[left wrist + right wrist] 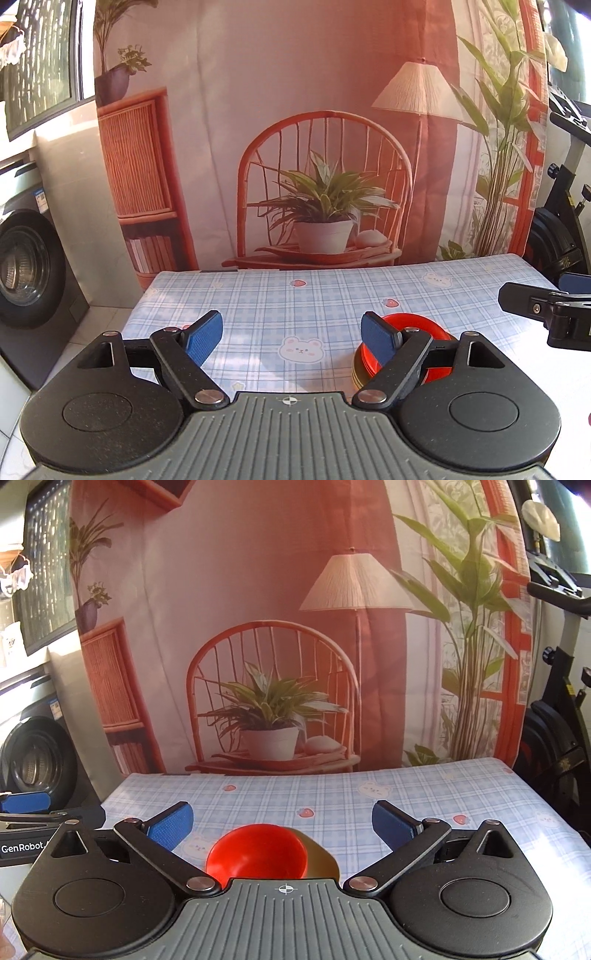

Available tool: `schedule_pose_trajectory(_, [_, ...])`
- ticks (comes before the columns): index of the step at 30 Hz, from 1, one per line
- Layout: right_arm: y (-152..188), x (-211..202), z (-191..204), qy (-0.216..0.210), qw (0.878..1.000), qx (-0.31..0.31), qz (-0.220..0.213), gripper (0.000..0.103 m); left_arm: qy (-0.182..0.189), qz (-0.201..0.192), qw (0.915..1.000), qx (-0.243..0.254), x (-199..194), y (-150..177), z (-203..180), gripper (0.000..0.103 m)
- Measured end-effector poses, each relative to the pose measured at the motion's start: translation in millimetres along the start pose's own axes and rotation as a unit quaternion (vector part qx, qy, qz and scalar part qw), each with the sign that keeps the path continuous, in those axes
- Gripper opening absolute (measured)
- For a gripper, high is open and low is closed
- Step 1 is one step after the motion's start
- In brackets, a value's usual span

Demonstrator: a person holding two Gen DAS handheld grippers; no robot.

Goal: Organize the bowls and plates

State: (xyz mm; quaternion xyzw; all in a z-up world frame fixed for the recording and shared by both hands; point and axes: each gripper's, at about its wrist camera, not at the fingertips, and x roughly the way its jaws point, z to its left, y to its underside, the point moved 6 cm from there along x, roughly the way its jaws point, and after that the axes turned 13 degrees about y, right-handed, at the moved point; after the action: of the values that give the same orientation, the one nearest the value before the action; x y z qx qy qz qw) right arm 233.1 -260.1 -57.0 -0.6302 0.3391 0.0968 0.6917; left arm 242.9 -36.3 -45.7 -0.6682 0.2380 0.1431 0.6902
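Observation:
A red bowl [258, 853] sits on a gold plate [319, 856] on the table, low in the right wrist view. My right gripper [282, 825] hangs above and just behind this stack, open wide, with nothing between its blue pads. In the left wrist view the same red bowl [441, 332] and gold plate [360, 374] lie lower right, partly hidden behind the right finger. My left gripper [291, 338] is open and empty over bare cloth, left of the stack. Each view catches the other gripper at its edge.
The table [332, 295] wears a blue plaid cloth with bear and strawberry prints. A printed backdrop [314, 147] hangs right behind its far edge. A washing machine [26, 266] stands on the left and an exercise bike [561, 738] on the right.

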Motion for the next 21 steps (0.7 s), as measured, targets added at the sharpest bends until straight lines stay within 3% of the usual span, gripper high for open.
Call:
schedule_pose_trajectory(3, [-5, -24, -2, -0.004, 1.000, 0.008, -0.010, 0.103, -0.005, -0.020, 0.9997, 0.011, -29, -7, -3, 0.084])
schedule_pose_trajectory(12, [-19, -101, -5, 0.000, 0.999, 0.009, -0.044, 0.103, 0.031, -0.061, 0.9974, 0.024, -111, -15, -14, 0.084])
schedule_pose_trajectory(21, [-22, -167, -18, -0.004, 0.997, 0.009, -0.077, 0.103, 0.026, -0.092, 0.9949, 0.032, -174, -10, -24, 0.084])
